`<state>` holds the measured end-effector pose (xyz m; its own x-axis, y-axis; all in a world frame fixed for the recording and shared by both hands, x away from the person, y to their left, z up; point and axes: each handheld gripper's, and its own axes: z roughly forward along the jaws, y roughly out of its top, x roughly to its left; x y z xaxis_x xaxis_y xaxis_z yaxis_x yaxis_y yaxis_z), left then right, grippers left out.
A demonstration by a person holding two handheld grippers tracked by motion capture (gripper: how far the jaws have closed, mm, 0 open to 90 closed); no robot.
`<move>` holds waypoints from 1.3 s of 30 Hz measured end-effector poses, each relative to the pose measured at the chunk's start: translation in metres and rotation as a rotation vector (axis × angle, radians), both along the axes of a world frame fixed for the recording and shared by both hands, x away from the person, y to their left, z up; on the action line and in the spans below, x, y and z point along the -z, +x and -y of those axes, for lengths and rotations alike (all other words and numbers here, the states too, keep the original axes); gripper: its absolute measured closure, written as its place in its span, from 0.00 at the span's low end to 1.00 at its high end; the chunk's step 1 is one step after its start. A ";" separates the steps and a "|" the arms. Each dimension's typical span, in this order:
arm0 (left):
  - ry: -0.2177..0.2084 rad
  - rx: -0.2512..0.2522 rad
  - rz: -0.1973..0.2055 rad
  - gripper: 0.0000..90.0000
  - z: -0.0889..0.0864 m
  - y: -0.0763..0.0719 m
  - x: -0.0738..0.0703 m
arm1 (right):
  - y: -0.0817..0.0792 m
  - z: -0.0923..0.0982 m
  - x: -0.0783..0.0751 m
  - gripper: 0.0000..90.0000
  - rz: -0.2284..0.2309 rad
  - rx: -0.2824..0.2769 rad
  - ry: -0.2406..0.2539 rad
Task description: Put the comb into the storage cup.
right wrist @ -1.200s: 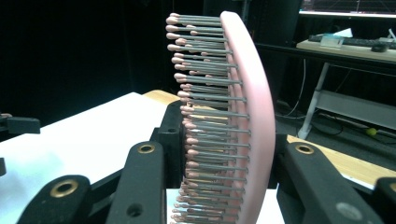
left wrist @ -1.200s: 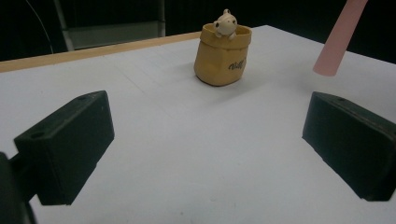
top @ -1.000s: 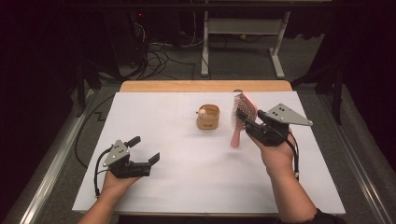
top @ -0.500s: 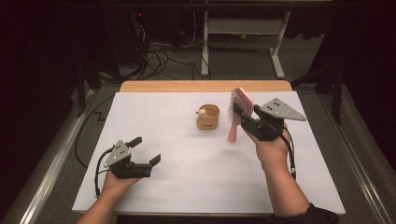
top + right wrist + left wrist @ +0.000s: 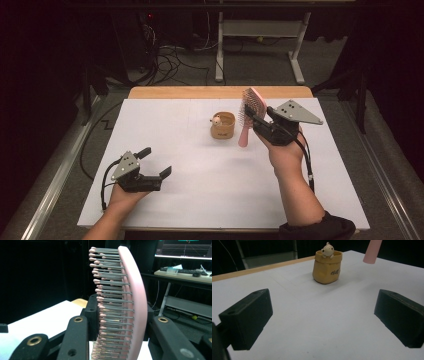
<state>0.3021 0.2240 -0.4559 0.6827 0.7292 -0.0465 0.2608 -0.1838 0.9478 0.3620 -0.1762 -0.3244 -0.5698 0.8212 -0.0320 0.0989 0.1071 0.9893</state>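
I am holding my left gripper low over the near left part of the flat white table, its jaws standing wide apart with nothing in them and lots of bare room all around. My right gripper is squeezing one pink plastic hairbrush, lifting it upright above the table, handle pointing down. Just beside it, one small tan pouch-shaped cup with one tiny cream animal figure is sitting near the far wooden edge.

Dark room; grey floor; tangled cables.
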 end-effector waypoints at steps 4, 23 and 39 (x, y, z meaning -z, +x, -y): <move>-0.005 -0.003 0.007 0.03 0.000 0.001 0.000 | 0.004 -0.002 -0.004 0.72 0.011 0.000 0.005; -0.010 0.001 0.014 0.03 0.000 0.001 0.000 | 0.025 -0.011 -0.018 0.72 0.020 0.013 0.028; 0.011 0.022 0.028 0.02 0.005 -0.002 0.000 | 0.046 -0.029 -0.023 0.72 0.033 0.028 0.029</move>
